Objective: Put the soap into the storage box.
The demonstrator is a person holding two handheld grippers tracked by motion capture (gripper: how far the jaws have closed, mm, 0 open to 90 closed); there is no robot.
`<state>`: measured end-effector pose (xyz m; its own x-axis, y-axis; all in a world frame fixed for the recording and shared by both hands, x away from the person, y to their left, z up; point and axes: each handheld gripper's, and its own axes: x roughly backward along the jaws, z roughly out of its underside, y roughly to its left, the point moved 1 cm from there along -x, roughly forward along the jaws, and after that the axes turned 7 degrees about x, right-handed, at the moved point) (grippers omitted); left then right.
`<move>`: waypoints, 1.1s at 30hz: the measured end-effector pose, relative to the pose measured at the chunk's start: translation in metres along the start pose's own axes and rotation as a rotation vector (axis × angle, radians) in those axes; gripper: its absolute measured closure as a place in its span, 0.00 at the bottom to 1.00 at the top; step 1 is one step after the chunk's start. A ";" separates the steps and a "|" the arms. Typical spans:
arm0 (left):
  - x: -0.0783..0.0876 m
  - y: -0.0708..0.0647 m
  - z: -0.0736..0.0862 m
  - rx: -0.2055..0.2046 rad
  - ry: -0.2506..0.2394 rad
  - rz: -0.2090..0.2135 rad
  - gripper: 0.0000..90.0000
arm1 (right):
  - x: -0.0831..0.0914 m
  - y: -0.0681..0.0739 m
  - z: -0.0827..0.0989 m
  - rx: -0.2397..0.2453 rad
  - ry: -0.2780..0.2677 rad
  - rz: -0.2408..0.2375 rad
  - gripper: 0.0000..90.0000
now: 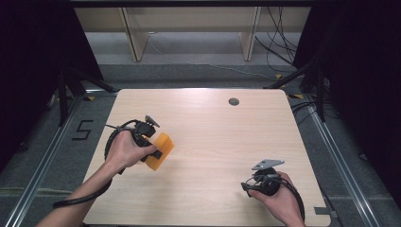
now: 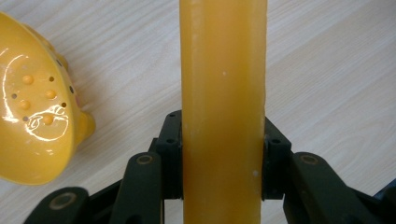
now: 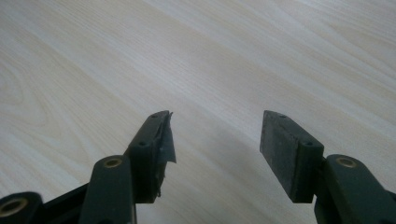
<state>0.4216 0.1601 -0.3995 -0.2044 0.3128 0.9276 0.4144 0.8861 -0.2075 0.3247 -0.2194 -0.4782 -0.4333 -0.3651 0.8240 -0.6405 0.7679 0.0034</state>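
- Pale wood tabletop [image 1: 213,132], mostly bare, dark curtains on both sides and cables on the floor behind.
- Left gripper [image 1: 152,150] has its jaws clamped on an orange block [image 1: 160,150], one pad on each flat side, at the left-middle of the tabletop.
- In the left gripper view the block [image 2: 224,112] looks smooth and a bit waxy, so I think it could slide out through the pads if the hand tilts or swings fast.
- A yellow perforated bowl [image 2: 35,107] sits just beside the block there; a careless swing could knock it.
- Right gripper [image 1: 257,182] idles near the right front, jaws wide open, nothing held. One pad [image 3: 166,137] looks frayed, so grip could be weak.
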 end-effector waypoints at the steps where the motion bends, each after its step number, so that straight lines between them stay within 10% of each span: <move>1: 0.000 0.002 -0.001 -0.013 -0.002 -0.007 0.67 | 0.000 0.000 0.000 0.002 0.001 -0.001 0.49; 33: 0.016 0.045 -0.014 0.114 -0.071 -0.067 0.67 | 0.001 0.000 0.000 -0.005 -0.008 0.004 0.49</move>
<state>0.4491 0.2002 -0.3898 -0.2917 0.2713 0.9172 0.2953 0.9376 -0.1834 0.3242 -0.2196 -0.4767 -0.4411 -0.3660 0.8194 -0.6353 0.7723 0.0030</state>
